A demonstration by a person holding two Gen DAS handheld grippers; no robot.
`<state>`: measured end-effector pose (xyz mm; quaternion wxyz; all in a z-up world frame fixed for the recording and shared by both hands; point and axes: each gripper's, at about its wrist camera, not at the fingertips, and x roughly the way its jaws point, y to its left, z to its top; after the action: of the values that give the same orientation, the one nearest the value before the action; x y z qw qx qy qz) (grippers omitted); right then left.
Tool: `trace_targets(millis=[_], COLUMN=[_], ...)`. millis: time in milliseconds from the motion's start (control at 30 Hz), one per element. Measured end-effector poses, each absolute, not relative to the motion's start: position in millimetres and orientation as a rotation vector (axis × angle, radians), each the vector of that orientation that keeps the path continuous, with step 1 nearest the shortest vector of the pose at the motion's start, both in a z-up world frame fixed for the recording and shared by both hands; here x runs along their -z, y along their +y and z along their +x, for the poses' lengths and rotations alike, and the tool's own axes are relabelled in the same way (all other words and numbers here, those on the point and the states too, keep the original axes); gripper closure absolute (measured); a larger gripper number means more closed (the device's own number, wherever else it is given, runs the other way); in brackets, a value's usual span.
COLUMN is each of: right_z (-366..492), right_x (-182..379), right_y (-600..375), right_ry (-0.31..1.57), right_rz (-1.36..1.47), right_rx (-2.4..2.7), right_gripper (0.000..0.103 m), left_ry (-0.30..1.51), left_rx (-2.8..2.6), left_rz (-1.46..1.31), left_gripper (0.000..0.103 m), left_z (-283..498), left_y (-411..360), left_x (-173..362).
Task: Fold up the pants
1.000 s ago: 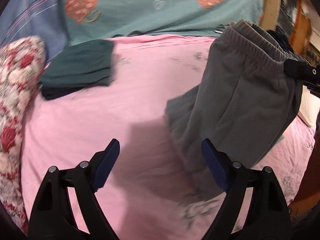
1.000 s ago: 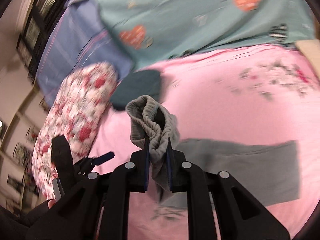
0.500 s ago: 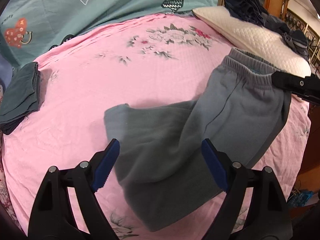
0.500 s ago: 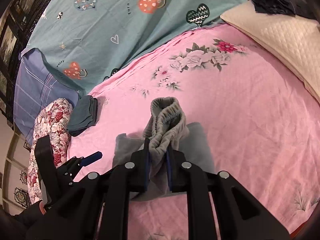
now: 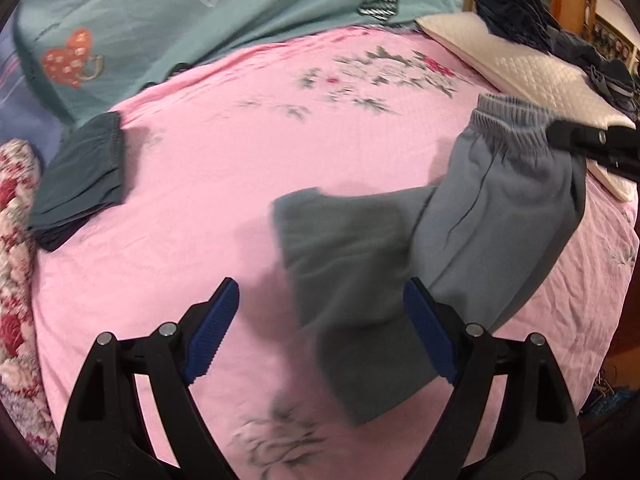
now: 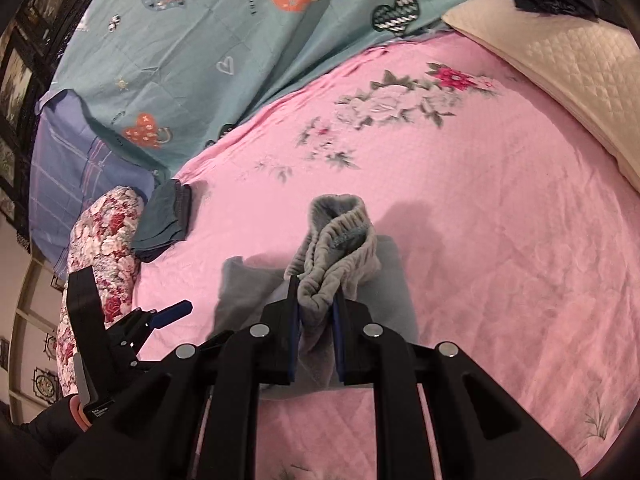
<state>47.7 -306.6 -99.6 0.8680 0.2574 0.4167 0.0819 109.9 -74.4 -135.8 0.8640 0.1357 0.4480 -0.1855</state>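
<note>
Grey sweatpants (image 5: pixel 420 248) hang by the elastic waistband (image 5: pixel 516 124) over the pink bedsheet (image 5: pixel 224 184), their legs trailing onto the sheet. My right gripper (image 6: pixel 316 300) is shut on the bunched waistband (image 6: pixel 340 236), and it shows at the right edge of the left wrist view (image 5: pixel 592 144). My left gripper (image 5: pixel 320 320) is open just above the lower pant legs, with nothing pressed between its blue pads (image 5: pixel 212 328). In the right wrist view the left gripper (image 6: pixel 168 312) sits low at the left.
A folded dark teal garment (image 5: pixel 80 176) lies at the sheet's left edge beside a floral pillow (image 5: pixel 16 248). A teal heart-print cover (image 5: pixel 200 20) spans the far side. A cream quilted pillow (image 5: pixel 532 76) with dark clothes (image 5: pixel 520 8) on it sits at the right.
Both views have swung across the bed and the right gripper has lowered the pants, so the legs now lie spread on the sheet. The left gripper has moved sideways, staying open.
</note>
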Motion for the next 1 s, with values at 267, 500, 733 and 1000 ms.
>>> trace_targets(millis=[267, 500, 733, 1000], right_z=[99, 123, 117, 84], right_x=[36, 37, 44, 88], right_y=[-167, -62, -114, -253], right_ry=[0.765, 0.766, 0.765, 0.830], right_rz=[0.441, 0.413, 0.480, 0.572], right_rx=[-0.493, -0.669, -0.562, -0.234], right_gripper=[0.089, 0.089, 0.089, 0.089], left_ry=[0.942, 0.965, 0.959, 0.907], left_rx=[0.125, 0.019, 0.094, 0.296], left_rz=[0.189, 0.162, 0.182, 0.180], left_gripper=[0.017, 0.017, 0.017, 0.017], left_z=[83, 66, 73, 101], left_y=[56, 100, 65, -18], left_x=[116, 116, 120, 118])
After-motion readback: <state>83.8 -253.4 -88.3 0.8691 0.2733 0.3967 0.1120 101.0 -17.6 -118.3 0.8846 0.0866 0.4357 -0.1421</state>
